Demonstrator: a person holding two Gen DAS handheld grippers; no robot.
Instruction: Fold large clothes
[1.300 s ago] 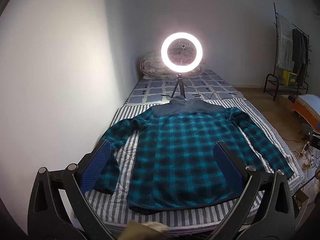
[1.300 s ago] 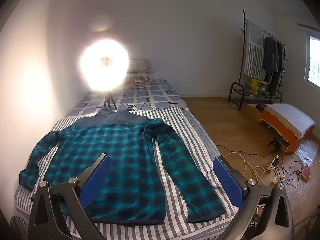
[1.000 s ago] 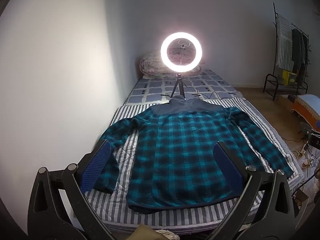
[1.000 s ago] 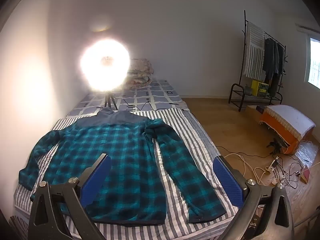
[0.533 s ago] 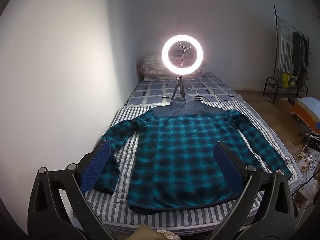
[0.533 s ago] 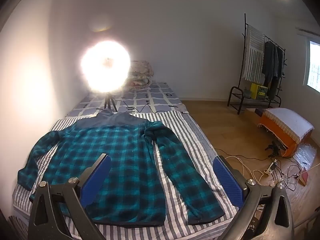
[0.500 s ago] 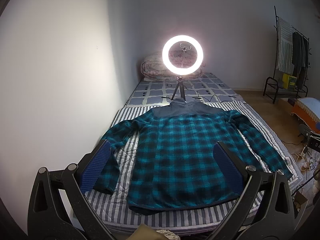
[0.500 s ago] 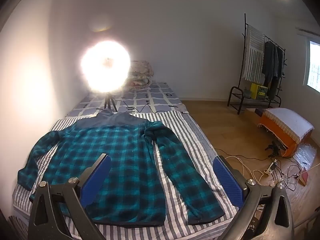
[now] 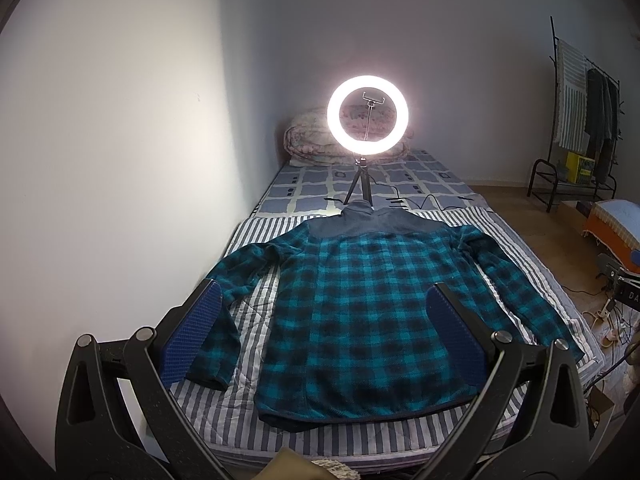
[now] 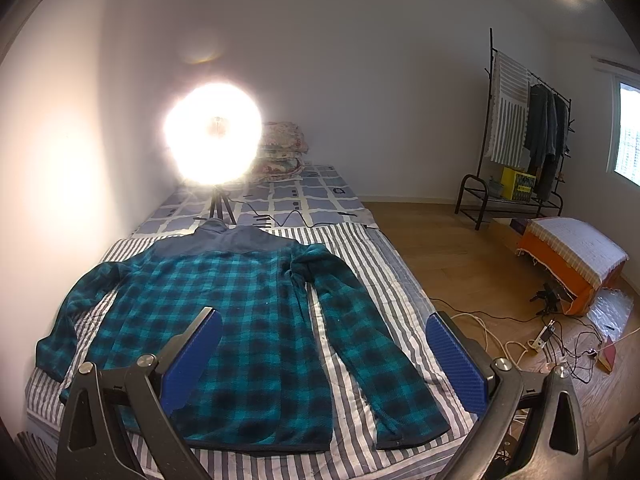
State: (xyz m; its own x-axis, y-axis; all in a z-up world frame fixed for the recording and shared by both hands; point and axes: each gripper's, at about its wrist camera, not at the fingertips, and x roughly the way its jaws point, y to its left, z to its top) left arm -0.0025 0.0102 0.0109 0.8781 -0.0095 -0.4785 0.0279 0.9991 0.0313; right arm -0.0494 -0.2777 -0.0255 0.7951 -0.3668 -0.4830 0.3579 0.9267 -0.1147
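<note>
Lying flat and spread out on the striped sheet (image 9: 256,304) of the bed (image 10: 404,280), the teal and black plaid shirt (image 9: 372,300) shows its back, with its grey-blue collar and yoke toward the far end and its hem near the bed's near edge. Both sleeves are stretched outward and down along the body; the one by the wall ends just past the left gripper's (image 9: 320,344) blue-padded fingers (image 9: 192,340) in that view, and the other runs along the bed's open side. Both grippers hover above the near end of the bed, apart from the cloth: the left gripper's fingers are spread wide and hold nothing, and the right gripper (image 10: 324,360) likewise has its fingers (image 10: 456,360) released and empty. Beyond the collar a lit ring light (image 9: 368,115) stands on a small tripod on the checked bedding, with folded quilts (image 10: 282,152) against the far wall. Across the wooden floor stand a clothes rack (image 10: 520,128) and an orange-covered stool (image 10: 572,260), with cables lying beside the bed.
</note>
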